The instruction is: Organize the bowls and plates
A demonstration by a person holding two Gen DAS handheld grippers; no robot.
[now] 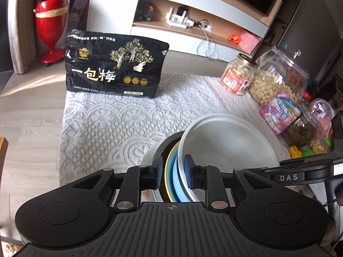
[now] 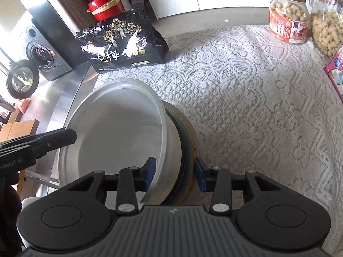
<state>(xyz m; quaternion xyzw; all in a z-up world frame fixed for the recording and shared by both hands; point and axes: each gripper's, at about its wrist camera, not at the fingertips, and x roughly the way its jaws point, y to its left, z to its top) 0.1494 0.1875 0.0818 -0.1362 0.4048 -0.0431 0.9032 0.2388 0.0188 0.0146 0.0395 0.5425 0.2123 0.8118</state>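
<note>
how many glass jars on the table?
3, all along the right edge: gold-lidded peanut jar farthest, big knob-lidded jar beside it, smaller knob-lidded jar nearest. More may hide beyond the frame.

The black snack bag (image 1: 116,65) standing at the far edge of the lace cloth carries large white characters "一包梅" across its front, with faint grey "Wrap" lettering beside them; its smaller print is too fine to read. In the left wrist view, "DAS" stands in white on the black body of the right gripper (image 1: 289,177). In the right wrist view, "nRobot.AI" shows on the left gripper (image 2: 10,163) at the frame's edge. The label on the peanut jar (image 2: 289,15) is illegible.
</note>
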